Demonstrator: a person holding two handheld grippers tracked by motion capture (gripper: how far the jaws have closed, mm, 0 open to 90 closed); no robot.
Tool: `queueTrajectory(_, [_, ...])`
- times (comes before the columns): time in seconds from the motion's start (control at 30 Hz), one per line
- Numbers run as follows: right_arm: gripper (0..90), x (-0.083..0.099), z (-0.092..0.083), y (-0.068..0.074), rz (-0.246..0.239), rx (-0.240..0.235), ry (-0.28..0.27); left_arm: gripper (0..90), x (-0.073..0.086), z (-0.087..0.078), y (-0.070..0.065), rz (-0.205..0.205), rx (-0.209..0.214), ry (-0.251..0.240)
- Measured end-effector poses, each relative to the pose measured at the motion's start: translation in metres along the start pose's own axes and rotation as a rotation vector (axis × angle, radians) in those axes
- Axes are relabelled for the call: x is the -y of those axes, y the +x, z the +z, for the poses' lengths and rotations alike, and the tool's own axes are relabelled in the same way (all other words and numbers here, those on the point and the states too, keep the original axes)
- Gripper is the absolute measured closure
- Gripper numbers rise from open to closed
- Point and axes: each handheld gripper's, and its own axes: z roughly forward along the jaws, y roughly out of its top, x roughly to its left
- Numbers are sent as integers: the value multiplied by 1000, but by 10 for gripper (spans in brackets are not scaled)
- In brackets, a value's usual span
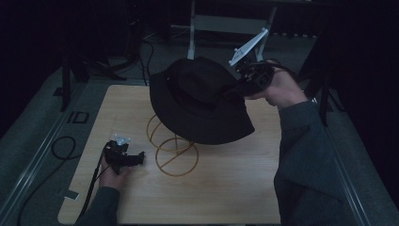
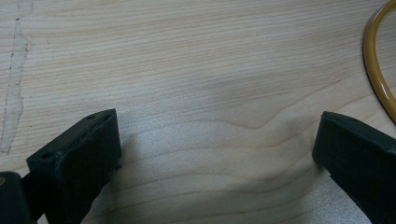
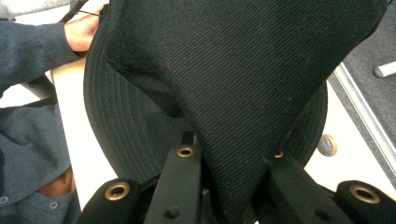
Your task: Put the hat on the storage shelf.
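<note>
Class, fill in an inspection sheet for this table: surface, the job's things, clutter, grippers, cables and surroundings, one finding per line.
Surface: pale wooden table top, a faint scuff line in the left gripper view.
Job's things: black hat held over a yellow wire stand.
Clutter: nothing seen.
Grippers: right gripper shut on the hat's crown; left gripper open, low by the stand's base, nothing between its jaws.
Cables: one black cable loops off the table's left edge; more lie behind the table.
Surroundings: dark room, grey floor, a pale frame behind.
</note>
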Motion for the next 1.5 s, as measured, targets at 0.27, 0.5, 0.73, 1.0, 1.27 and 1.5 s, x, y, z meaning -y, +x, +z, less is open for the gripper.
queueTrajectory(0.27, [847,-6,9,3,-14,-16,19,13,0,0,0,0,1,-1])
queueTrajectory(0.5, [847,-10,15,4,-28,-30,26,13,0,0,0,1,2,-1])
queueTrajectory(0.73, [847,-13,20,5,-35,-41,41,13,0,0,0,1,2,-1])
queueTrajectory(1.0, [846,-15,26,7,-36,-49,60,13,0,0,0,1,3,-1])
queueTrajectory(1.27, [846,-18,34,9,-42,-64,78,13,0,0,0,2,3,-1])
queueTrajectory(1.5, [843,-21,41,10,-42,-75,86,13,0,0,0,2,3,-1])
